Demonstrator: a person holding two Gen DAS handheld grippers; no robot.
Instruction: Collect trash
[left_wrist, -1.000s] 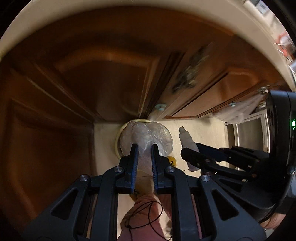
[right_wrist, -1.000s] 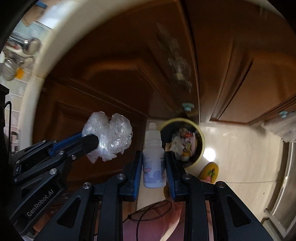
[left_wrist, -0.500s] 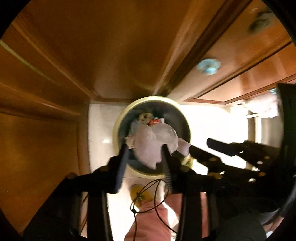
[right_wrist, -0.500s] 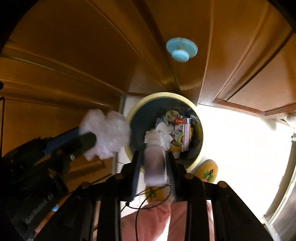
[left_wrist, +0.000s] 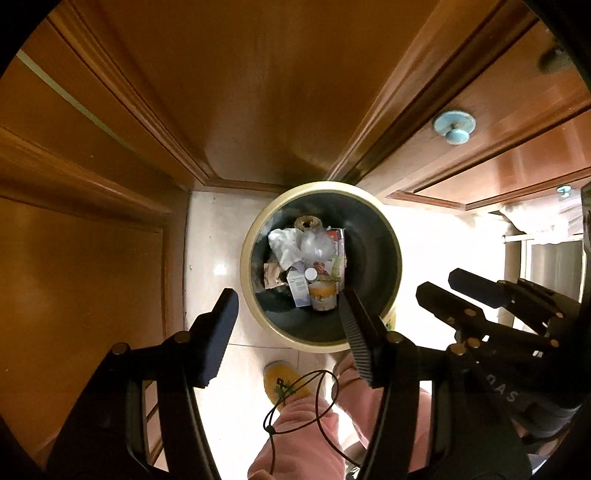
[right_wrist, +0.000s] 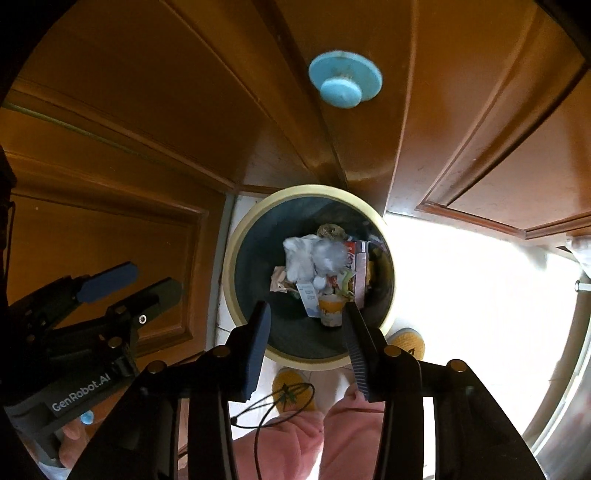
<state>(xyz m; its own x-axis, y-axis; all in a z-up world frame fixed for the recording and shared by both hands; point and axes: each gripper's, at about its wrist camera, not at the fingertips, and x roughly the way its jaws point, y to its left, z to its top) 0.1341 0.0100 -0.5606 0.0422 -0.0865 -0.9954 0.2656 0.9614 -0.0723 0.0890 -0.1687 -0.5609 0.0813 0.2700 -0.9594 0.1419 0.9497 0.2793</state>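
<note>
Down in the bin (left_wrist: 391, 236), the bottle (left_wrist: 301, 286) and plastic wad (left_wrist: 317, 247) lie below both just-released claws

Bin (left_wrist: 395, 254) rim partly hidden by finger (left_wrist: 356, 332); trash (right_wrist: 321, 273) labels too small to read.

Glossy varnished wood cabinet doors (left_wrist: 258, 92) fill twelve o'clock above a smooth plastic bin (left_wrist: 391, 258) holding crinkled clear plastic wrap (left_wrist: 317, 247), crumpled white paper (left_wrist: 282, 243) and a small plastic bottle (left_wrist: 300, 288), on shiny floor tiles (left_wrist: 214, 251).
</note>
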